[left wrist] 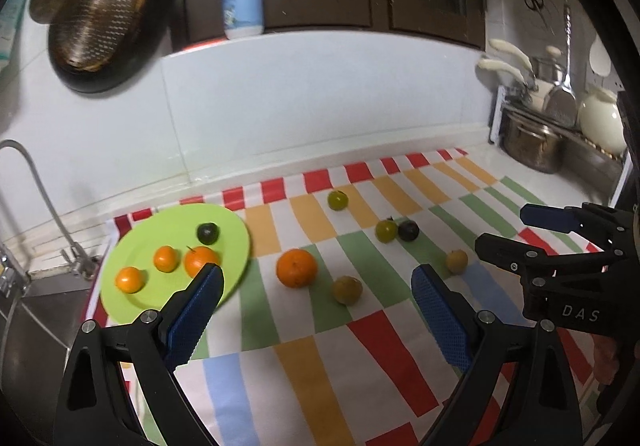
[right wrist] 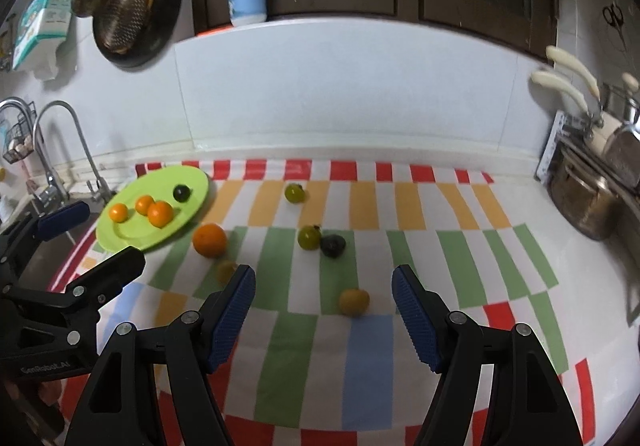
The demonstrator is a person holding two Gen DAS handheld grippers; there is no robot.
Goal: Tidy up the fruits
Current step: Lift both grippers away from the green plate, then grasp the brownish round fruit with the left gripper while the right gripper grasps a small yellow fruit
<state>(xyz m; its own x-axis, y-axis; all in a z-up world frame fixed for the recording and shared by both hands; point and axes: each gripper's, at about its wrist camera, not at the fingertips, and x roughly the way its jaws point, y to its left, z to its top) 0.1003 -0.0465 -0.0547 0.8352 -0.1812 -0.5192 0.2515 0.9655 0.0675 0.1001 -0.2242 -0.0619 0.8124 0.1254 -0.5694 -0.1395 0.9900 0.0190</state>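
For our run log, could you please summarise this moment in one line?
left claw: open, empty | right claw: open, empty | green plate: four fruits | striped cloth: six loose

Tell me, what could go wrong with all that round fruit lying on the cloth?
The big orange sits loose on the striped cloth; a nudge from an open claw could roll it away. The green plate lies at the cloth's edge beside the sink, so a bump might tip it in.

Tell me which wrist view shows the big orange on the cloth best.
The left wrist view: the big orange sits large, sharp and unblocked between the fingers. The right wrist view shows it smaller, off to the left.
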